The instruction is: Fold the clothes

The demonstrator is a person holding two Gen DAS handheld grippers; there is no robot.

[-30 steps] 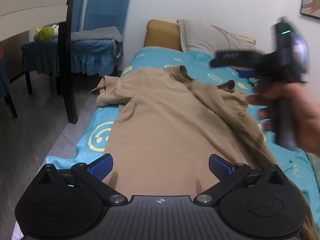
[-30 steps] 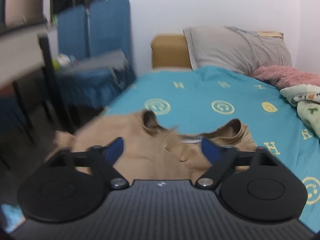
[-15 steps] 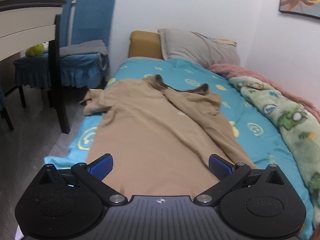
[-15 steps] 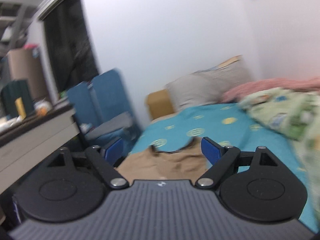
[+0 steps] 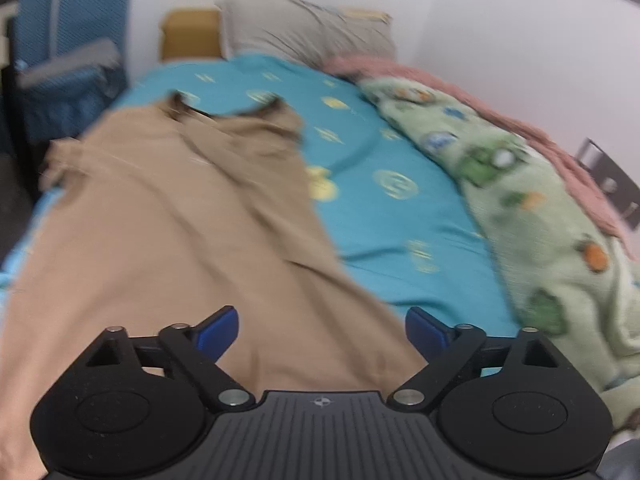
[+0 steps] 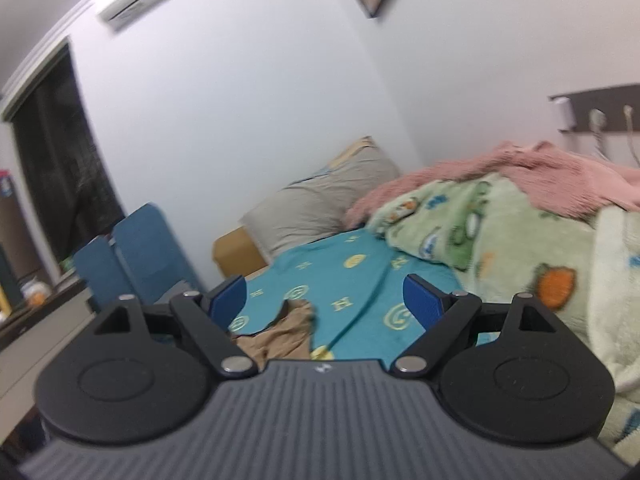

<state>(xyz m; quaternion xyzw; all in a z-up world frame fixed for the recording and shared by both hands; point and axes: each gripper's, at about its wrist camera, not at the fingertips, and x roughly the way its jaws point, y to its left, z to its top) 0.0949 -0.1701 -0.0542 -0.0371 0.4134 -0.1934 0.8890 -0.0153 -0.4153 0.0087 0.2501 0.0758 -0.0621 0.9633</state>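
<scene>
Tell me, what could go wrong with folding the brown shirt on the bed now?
1. The tan shirt already lies rumpled near its collar, so a fold made now may lock in creases.
2. The left gripper is closing above the shirt's lower part with no cloth between the pads; it might pinch only one layer, or nothing.
3. The right gripper is open and aimed across the bed toward the green blanket, so it may snag that instead.
</scene>
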